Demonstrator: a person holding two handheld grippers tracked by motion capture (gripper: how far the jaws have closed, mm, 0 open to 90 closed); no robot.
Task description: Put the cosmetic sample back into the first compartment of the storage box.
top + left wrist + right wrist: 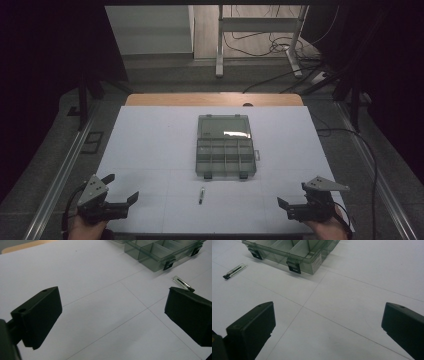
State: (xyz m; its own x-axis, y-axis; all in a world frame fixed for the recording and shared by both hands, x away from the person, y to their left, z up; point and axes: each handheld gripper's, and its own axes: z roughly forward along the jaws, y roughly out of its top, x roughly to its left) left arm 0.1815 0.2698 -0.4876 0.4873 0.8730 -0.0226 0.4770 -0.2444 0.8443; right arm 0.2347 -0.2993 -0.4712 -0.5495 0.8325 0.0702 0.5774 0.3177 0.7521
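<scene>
- Pen (201, 194) flat on the white worktop (150, 145), near its front edge, roughly midway between the two claws and well apart from both; tip pointing toward the person.
- In the left gripper view, pen (183, 284) just past the right-hand jaw; in the right gripper view, pen (234, 270) far up at the left.
- Box (225, 155) just beyond the pen, not touching it: clear grey organizer, lid swung open and lying flat behind, compartments in rows, two dark latches on the front wall.
- Same box (160, 252) at the top right of the left gripper view, and box (294, 252) at the top of the right gripper view.
- Left claw (121, 189) at the front left corner, low over the worktop, held level and angled inward toward the middle; jaws spread wide, nothing between them.
- Right claw (293, 195) at the front right corner, likewise low, level and angled inward; jaws spread wide, nothing between them.
- Hands gripping each claw from behind at the bottom edge of the high view.
</scene>
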